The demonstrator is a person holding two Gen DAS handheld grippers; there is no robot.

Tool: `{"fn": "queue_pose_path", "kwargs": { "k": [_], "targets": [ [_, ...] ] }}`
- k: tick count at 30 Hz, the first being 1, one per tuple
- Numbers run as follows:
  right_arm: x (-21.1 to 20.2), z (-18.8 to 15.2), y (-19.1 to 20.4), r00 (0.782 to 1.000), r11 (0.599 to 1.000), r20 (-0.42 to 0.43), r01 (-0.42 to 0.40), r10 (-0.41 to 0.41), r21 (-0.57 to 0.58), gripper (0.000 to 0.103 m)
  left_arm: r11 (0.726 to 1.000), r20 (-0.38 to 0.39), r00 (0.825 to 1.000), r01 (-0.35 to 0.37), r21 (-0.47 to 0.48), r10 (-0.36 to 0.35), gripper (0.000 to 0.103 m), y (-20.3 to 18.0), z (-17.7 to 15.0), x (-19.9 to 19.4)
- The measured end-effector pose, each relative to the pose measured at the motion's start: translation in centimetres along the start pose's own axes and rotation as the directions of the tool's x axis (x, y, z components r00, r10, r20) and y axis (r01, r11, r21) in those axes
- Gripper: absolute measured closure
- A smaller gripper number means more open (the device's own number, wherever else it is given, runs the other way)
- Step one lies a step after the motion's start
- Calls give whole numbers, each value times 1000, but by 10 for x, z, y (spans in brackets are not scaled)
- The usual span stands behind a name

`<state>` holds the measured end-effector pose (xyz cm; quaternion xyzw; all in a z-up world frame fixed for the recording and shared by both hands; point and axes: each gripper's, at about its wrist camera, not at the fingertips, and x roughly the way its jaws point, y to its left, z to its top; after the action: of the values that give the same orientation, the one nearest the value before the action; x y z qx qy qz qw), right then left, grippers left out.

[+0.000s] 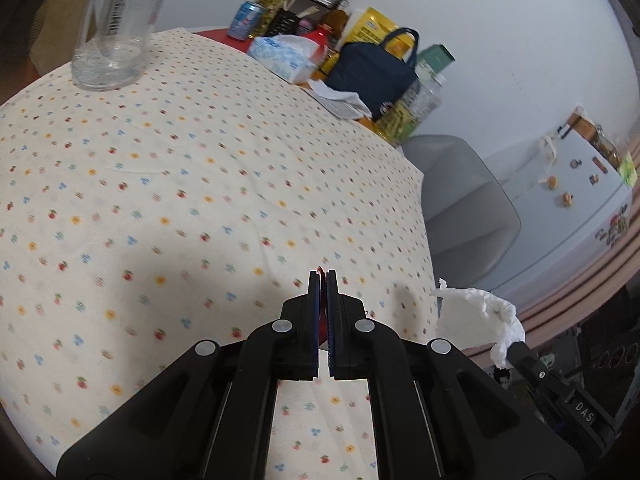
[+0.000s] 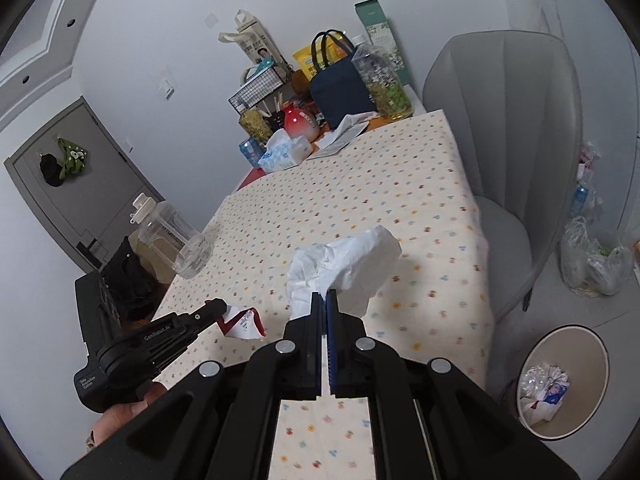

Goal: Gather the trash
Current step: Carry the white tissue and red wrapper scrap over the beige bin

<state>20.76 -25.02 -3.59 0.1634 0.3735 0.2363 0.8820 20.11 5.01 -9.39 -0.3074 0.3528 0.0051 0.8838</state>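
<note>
With my right gripper (image 2: 324,294) clenched on the tissue (image 2: 344,264) and my left gripper (image 2: 224,307) pinching the wrapper (image 2: 244,324) above the table (image 2: 400,184), next I must carry both to the bin (image 2: 560,380).

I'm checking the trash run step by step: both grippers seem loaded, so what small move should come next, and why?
Probably carry the right gripper toward the trash bin on the floor to its right. It is shut on a crumpled white tissue, the left gripper pinches a red-and-white wrapper, and the bin stands open.
</note>
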Motion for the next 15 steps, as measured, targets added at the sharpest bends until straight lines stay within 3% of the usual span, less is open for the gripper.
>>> {"fn": "queue_pose_path", "kwargs": {
  "k": [15],
  "targets": [
    [-50, -22, -77, 989, 989, 47, 139, -141, 54, 100, 986, -109, 993, 60, 154, -43, 99, -71, -47, 37]
  ]
}}
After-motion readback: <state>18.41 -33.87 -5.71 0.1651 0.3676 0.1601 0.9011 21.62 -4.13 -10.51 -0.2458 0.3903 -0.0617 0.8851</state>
